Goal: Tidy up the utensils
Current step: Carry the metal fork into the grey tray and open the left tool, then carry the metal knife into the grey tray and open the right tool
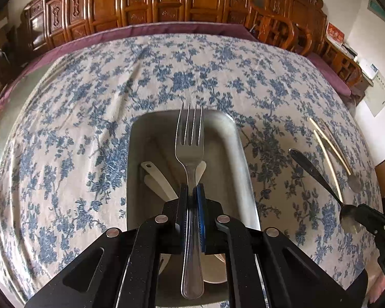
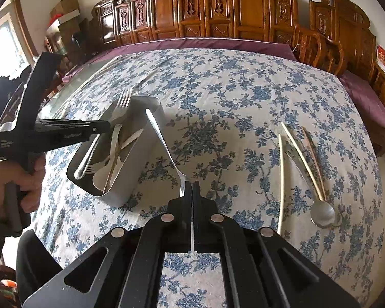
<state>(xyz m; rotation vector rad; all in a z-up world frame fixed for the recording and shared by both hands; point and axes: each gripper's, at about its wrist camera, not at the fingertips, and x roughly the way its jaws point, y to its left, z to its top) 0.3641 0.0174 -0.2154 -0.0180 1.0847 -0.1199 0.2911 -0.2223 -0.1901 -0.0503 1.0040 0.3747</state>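
My left gripper [image 1: 191, 187] is shut on a metal fork [image 1: 190, 138], gripped at the neck with the tines pointing away. The fork hangs over a grey rectangular bin [image 1: 243, 159] that holds white plastic utensils [image 1: 156, 177]. My right gripper [image 2: 192, 186] is shut on the bowl end of a metal spoon [image 2: 161, 141], whose handle points away towards the bin [image 2: 138, 164]. The right wrist view shows the left gripper [image 2: 107, 127] at the bin's left with the fork [image 2: 120, 106] slanting over the opening. The right gripper [image 1: 364, 213] and its spoon [image 1: 313, 172] appear at the right.
Pale chopsticks [image 2: 302, 159] and a second metal spoon [image 2: 320, 213] lie on the blue-flowered tablecloth [image 2: 231, 89] to the right. A person's hand [image 2: 25, 179] holds the left gripper's handle. Carved wooden chairs [image 2: 243, 7] line the far edge.
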